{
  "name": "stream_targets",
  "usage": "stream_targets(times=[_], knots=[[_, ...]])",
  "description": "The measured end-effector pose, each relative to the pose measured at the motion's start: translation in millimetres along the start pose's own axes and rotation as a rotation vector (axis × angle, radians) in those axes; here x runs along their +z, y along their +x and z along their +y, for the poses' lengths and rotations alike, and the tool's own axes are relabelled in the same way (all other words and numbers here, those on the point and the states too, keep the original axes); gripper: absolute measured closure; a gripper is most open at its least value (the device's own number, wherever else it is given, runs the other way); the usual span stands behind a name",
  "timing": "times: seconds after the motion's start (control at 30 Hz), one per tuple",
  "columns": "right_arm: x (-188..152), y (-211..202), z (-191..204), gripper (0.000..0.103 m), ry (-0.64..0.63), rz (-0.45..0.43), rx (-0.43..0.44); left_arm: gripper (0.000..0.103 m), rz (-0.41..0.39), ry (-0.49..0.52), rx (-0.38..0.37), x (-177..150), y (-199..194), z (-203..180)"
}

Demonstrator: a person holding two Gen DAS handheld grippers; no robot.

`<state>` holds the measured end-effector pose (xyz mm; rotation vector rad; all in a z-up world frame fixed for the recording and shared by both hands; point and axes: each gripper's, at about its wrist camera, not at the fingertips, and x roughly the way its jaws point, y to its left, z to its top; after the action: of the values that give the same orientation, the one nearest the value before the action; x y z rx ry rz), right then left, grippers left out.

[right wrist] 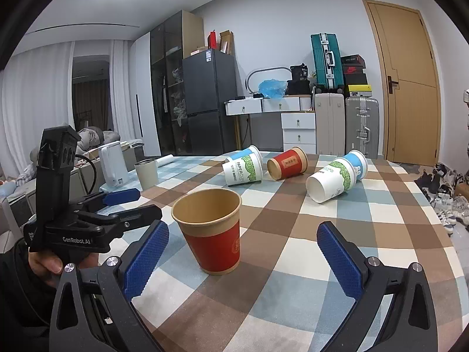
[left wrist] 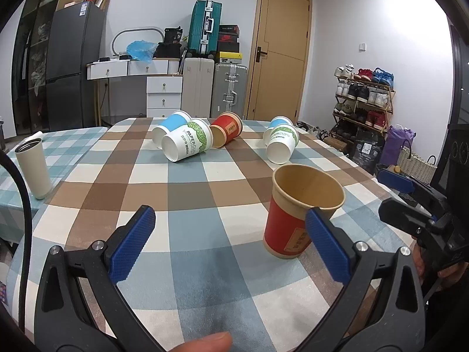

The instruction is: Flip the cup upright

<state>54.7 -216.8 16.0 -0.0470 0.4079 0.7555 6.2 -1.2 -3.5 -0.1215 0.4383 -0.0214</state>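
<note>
A red paper cup (left wrist: pixel 296 208) stands upright on the checked tablecloth (left wrist: pixel 187 187); it also shows in the right wrist view (right wrist: pixel 212 231). My left gripper (left wrist: pixel 231 234) is open and empty, its right finger just in front of the cup. My right gripper (right wrist: pixel 243 252) is open and empty, with the cup standing between and just beyond its fingers. Several cups lie on their sides further back: a green-white cup (left wrist: pixel 187 143) over a blue one (left wrist: pixel 171 126), a red cup (left wrist: pixel 227 129), and another green-white cup (left wrist: pixel 281 145) by a blue one (left wrist: pixel 277 124).
A white tumbler (left wrist: pixel 30 168) stands at the table's left edge. A white kettle (right wrist: pixel 112 165) is beyond it. The right gripper shows at the right of the left wrist view (left wrist: pixel 410 193); the left gripper shows at the left of the right wrist view (right wrist: pixel 117 205).
</note>
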Motion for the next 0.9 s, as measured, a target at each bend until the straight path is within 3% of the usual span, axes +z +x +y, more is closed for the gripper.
stream_targets(times=[0.9], knots=[[-2.4, 2.6, 1.0, 0.0, 0.004, 0.004, 0.013, 0.001, 0.001, -0.01, -0.005, -1.6, 0.2, 1.8]])
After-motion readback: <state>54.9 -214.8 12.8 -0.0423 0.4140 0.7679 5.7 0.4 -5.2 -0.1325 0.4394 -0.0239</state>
